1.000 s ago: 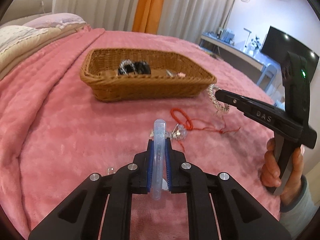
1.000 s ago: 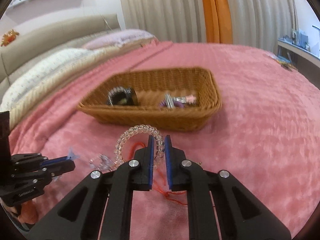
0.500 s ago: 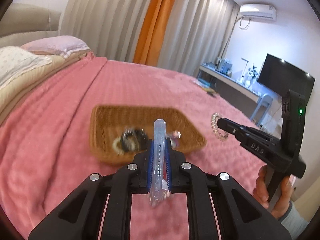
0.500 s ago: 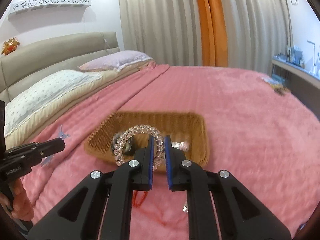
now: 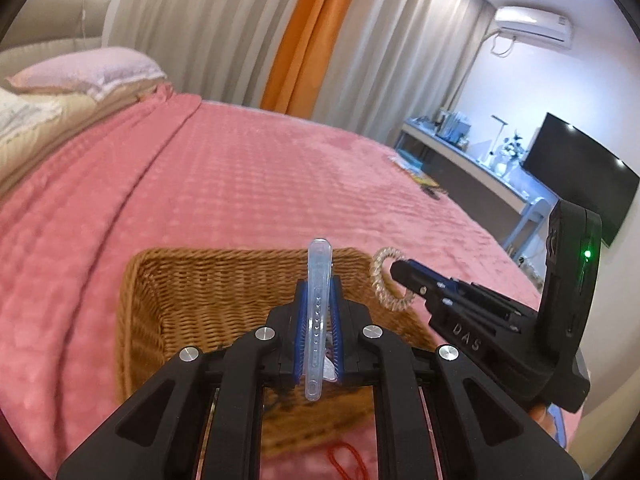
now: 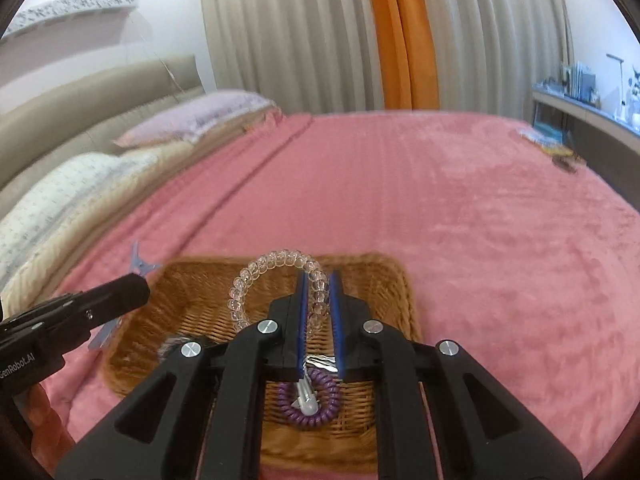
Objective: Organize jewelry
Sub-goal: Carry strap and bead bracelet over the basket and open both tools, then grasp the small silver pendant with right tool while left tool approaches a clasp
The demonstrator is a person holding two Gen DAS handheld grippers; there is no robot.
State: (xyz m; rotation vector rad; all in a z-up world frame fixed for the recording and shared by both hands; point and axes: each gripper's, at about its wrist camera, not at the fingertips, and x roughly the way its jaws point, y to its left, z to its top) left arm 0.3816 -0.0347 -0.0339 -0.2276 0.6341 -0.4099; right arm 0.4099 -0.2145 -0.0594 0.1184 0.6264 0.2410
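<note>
A brown wicker basket sits on the pink bedspread; it also shows in the right wrist view. My left gripper is shut on a clear pale-blue hair clip and holds it above the basket. My right gripper is shut on a clear beaded bracelet, also above the basket. The bracelet shows in the left wrist view at the right gripper's tip. A purple coil hair tie and a silver piece lie in the basket.
A red cord lies on the bedspread in front of the basket. Pillows lie at the far left. A desk with a TV stands to the right of the bed.
Both grippers have moved forward and up from the bedspread and now hang over the basket, each still holding its item.
</note>
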